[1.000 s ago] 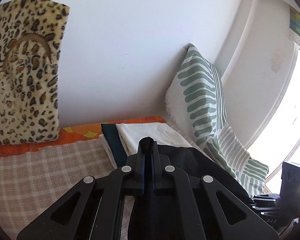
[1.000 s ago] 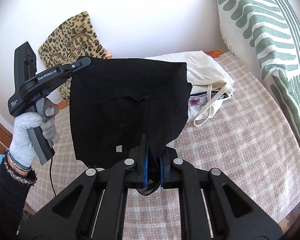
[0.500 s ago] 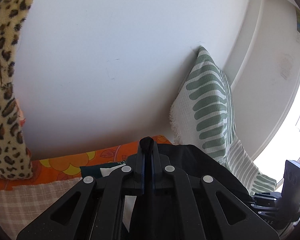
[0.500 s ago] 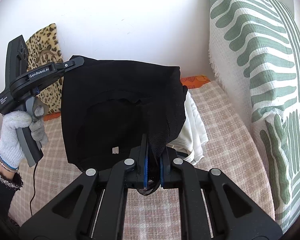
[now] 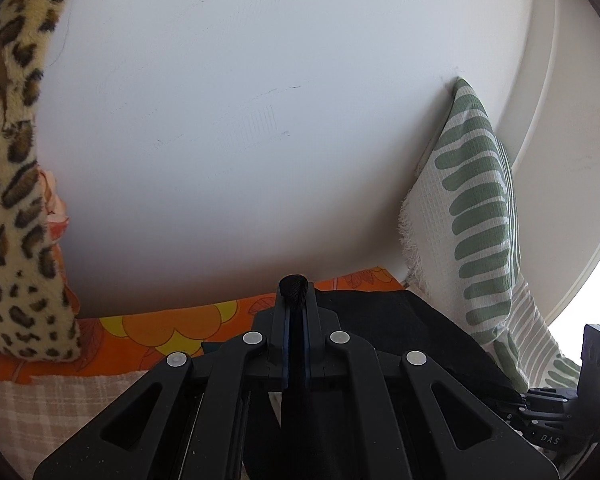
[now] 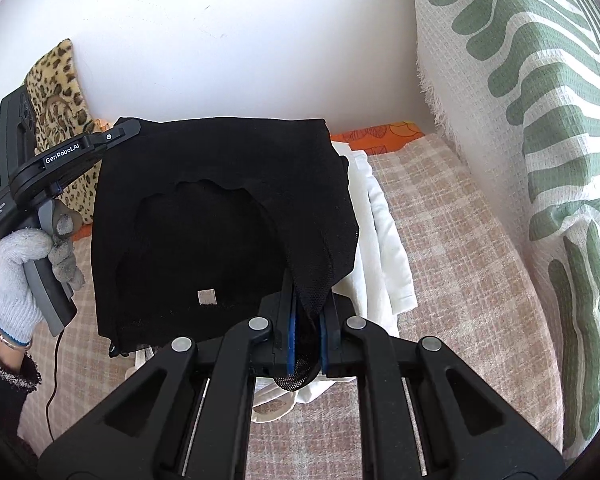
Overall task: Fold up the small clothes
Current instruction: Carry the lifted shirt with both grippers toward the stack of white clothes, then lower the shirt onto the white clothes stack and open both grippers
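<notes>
R gripper (image 6: 307, 332), nearest the lens: blue pads clamped on a bunched corner of the black garment (image 6: 220, 216), mesh fabric poking out below the pads. L gripper (image 6: 130, 126) is at the garment's upper-left corner, jaws pinched together on that edge; in the left wrist view the L gripper (image 5: 295, 300) shows black fabric squeezed up between its pads, and the R one sits low right of the garment (image 5: 388, 320). A gloved hand (image 6: 24, 276) grips the L handle, left of the garment, dark sleeve below it, thin cable hanging down.

Garment hangs spread betw. both grippers, small pale label (image 6: 206, 297) near its lower middle. It covers most of the white folded clothes (image 6: 380, 240), which stick out right of and under the garment, on the checked blanket (image 6: 460, 260).

Behind the garment: strip of orange flower-print sheet (image 5: 148, 332), then white wall (image 5: 260, 120). Leopard-print cushion (image 6: 62, 92) leans on the wall left of the garment, partly blocked by the L gripper. Green-and-white leaf cushion (image 6: 540, 120) stands right of the garment, vs. the wall.
</notes>
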A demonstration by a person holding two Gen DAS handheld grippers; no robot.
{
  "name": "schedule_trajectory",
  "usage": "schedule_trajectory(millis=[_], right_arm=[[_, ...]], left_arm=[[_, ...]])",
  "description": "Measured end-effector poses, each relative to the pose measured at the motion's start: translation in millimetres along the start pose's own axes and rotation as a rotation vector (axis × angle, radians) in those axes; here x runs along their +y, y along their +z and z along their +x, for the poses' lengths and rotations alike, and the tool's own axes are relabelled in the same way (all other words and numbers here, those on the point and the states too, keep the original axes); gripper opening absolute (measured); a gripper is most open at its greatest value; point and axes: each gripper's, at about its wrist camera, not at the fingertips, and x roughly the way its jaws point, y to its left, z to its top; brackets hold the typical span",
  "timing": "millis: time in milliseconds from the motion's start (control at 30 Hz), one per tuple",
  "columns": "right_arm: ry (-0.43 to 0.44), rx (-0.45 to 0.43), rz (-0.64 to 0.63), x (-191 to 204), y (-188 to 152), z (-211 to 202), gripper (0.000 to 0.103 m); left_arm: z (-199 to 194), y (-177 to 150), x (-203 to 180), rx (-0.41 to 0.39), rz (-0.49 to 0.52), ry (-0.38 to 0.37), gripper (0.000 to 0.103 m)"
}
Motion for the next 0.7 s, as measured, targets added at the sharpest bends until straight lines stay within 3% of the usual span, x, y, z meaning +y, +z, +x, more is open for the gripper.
schedule_trajectory(millis=[67,167,200,267,333,400,700], right_arm=[[-0.020,0.007,0.003,0.9,-2.5,0.8,0.010],[-0.044,0.013,0.009,1.0,-3.6,1.0,0.019],[-0.047,0.009,0.011,1.8,-3.9,-0.5,0.021],[-0.063,-0.003,0.007,4.1,-4.2,-5.3,0.038],[-0.084,-0.019,0.002,6.6,-4.5,-11.5,0.048],[-0.083,-0.024,0.010,6.9,-4.7,-16.8,0.050],[-0.093,-0.063,0.021,26.7,-16.7,-60.7,0.051]], left_arm=[[1.5,-0.6,1.2,0.028,-0.002,0.002,0.007],[-4.2,0.0,-0.1,0.031,0.014,0.056,0.030],[-7.9,0.4,-0.3,0.027,0.018,0.051,0.030],[-14.8,1.5,-2.9,0.023,0.038,0.055,0.030],[-21.2,1.3,-5.2,0.027,0.052,0.056,0.034],[-28.2,0.9,-8.6,0.024,0.061,0.053,0.050],[-78.2,-5.0,-30.9,0.010,0.108,0.045,0.061]])
